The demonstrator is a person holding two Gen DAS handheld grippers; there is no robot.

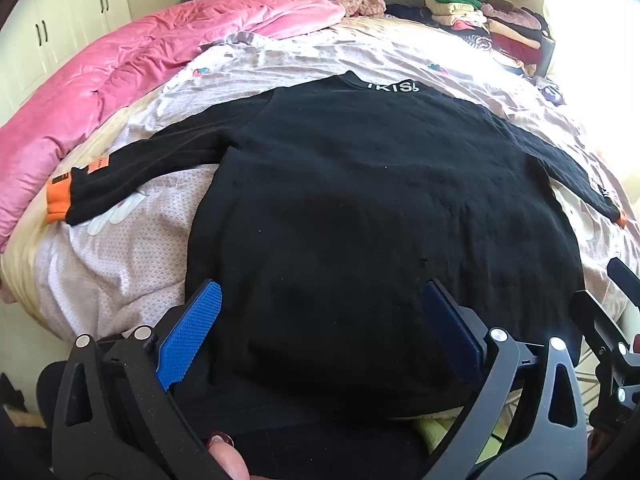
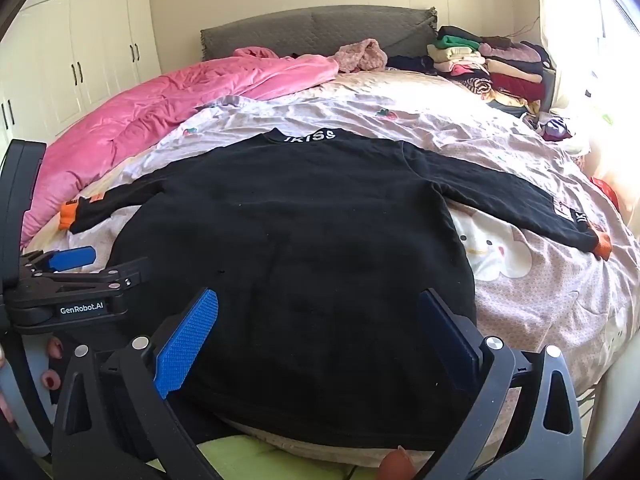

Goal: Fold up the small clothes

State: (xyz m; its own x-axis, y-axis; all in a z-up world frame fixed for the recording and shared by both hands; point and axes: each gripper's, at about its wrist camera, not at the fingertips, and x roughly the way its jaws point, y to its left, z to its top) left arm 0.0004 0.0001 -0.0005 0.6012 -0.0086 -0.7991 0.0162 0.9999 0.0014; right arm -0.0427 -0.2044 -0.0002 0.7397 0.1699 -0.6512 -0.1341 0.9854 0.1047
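A black long-sleeved sweater (image 1: pixel 360 200) with orange cuffs and white collar lettering lies flat on the bed, hem toward me, both sleeves spread out; it also shows in the right wrist view (image 2: pixel 300 240). My left gripper (image 1: pixel 320 332) is open, its blue pads (image 1: pixel 188 336) wide apart above the hem's left part. My right gripper (image 2: pixel 320 332) is open above the hem's right part. The left gripper also appears at the left edge of the right wrist view (image 2: pixel 76 264). Neither holds anything.
A pink quilt (image 2: pixel 160 112) lies bunched along the bed's left side. A stack of folded clothes (image 2: pixel 492 64) sits at the far right by the grey headboard (image 2: pixel 312 28). White wardrobes (image 2: pixel 80 48) stand on the left. The patterned sheet (image 2: pixel 540 280) surrounds the sweater.
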